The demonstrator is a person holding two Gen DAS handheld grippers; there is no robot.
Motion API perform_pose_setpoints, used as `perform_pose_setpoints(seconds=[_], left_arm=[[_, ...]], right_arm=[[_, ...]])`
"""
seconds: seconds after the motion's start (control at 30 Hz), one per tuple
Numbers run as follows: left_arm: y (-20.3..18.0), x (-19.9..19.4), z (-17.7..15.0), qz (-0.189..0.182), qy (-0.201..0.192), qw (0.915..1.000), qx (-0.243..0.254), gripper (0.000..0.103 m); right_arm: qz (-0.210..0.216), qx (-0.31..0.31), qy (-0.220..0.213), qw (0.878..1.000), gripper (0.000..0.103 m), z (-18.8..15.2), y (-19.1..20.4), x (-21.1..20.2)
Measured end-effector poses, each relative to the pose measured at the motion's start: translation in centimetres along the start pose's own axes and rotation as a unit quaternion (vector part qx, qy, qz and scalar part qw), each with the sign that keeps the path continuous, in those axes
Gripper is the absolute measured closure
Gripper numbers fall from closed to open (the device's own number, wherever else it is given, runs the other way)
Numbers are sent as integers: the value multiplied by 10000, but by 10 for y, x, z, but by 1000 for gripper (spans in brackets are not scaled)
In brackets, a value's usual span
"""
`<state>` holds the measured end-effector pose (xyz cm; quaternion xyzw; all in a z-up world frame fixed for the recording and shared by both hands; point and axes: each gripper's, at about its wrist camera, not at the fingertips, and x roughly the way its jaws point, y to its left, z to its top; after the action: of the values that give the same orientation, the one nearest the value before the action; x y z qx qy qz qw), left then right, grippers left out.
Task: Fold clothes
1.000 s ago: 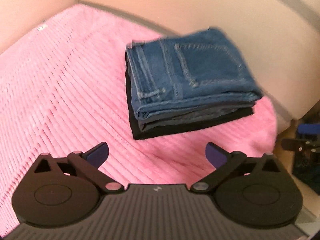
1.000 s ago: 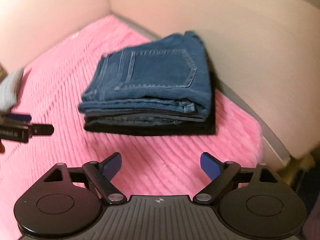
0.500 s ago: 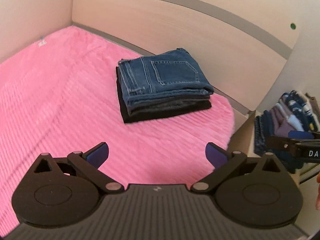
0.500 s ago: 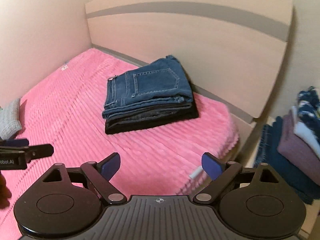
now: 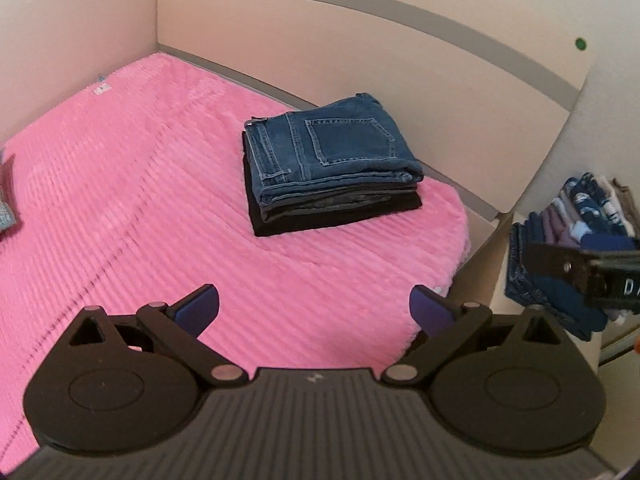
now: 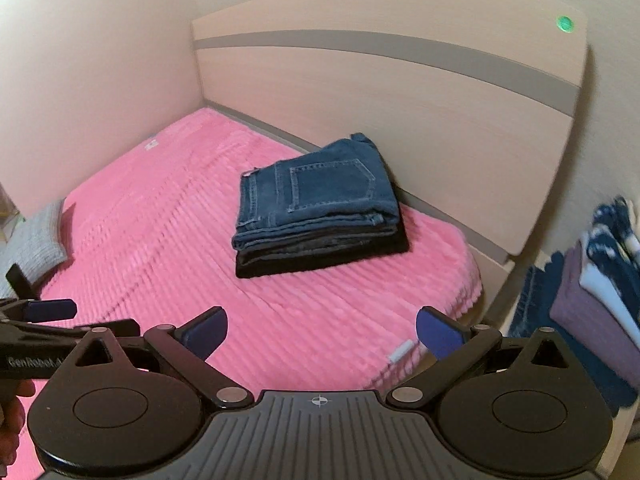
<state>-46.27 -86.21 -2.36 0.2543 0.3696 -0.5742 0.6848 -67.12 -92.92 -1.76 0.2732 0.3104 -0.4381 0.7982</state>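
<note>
Folded jeans [image 5: 332, 156] stacked ahead of both grippers

Left gripper [image 5: 314, 306] and right gripper [image 6: 322, 330] gape, empty — denim looks heavy, stiff; grip folded edges.

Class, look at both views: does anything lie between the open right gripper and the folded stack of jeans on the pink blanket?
Nothing visible does. Only bare pink blanket lies between the right gripper and the stack of jeans. The grey pillow and the left gripper sit off to the side.

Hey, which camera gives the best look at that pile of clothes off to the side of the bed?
Left wrist view: the pile of clothes is sharp, though the right tool crosses it. In the right wrist view it is motion-blurred at the frame edge.
</note>
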Motion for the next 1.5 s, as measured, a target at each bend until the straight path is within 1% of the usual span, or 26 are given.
perform_pose_setpoints(seconds=[0.27, 0.33, 0.47, 0.53, 0.63, 0.7, 0.87, 1.07, 1.5], left_arm=[[-25, 18, 19, 376, 92, 9982, -462, 3], [-30, 21, 20, 487, 123, 9971, -570, 3], [-38, 27, 22, 720, 160, 9946, -730, 3], [-41, 30, 25, 715, 154, 9943, -777, 3], [-45, 34, 28, 790, 165, 9940, -738, 3], [-47, 36, 29, 787, 174, 9941, -726, 3], [-52, 40, 33, 787, 200, 9944, -671, 3], [-59, 44, 38, 782, 194, 9953, -538, 3], [-57, 50, 39, 827, 269, 9953, -432, 2]], right_arm=[[220, -341, 326, 9986, 0, 29, -34, 30], [317, -385, 434, 9978, 0, 34, -43, 38], [376, -496, 545, 9966, 0, 38, -53, 47], [400, -551, 596, 9959, 0, 40, -58, 50], [397, -574, 657, 9954, 0, 43, -64, 56], [315, -545, 676, 9957, 0, 45, -66, 56], [341, -534, 655, 9958, 0, 47, -68, 57], [268, -514, 636, 9963, 0, 49, -67, 58], [271, -522, 732, 9956, 0, 53, -64, 66]])
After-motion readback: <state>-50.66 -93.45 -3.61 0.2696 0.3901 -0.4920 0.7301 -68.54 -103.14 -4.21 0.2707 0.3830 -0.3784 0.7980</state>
